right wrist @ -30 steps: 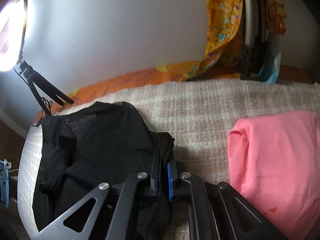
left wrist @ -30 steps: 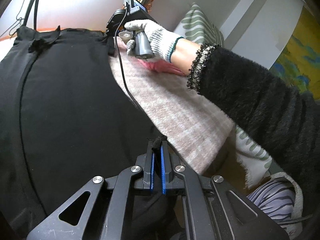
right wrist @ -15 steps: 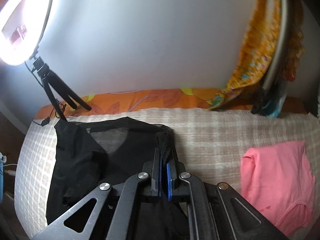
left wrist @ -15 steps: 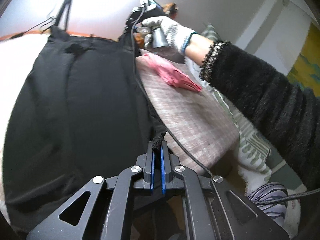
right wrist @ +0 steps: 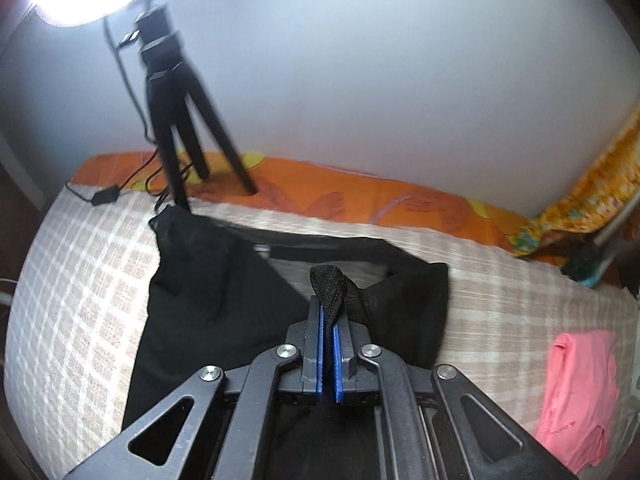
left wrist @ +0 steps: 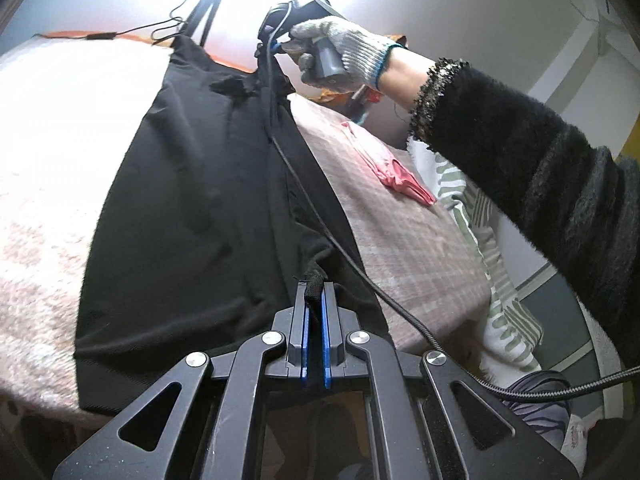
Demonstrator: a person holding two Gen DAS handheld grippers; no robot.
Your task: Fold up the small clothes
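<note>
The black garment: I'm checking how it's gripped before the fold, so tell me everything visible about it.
The black garment is thin, slightly sheer knit, with a mesh-like edge and a band along its far edge. It lies spread over the checked blanket, partly lifted. The left tool is shut on a bunched corner at one end; the right tool is shut on a folded loop of its edge at the other. A black cable crosses it. The pink garment lies apart, not touching.

Black garment, pink shirt, checked blanket
</note>
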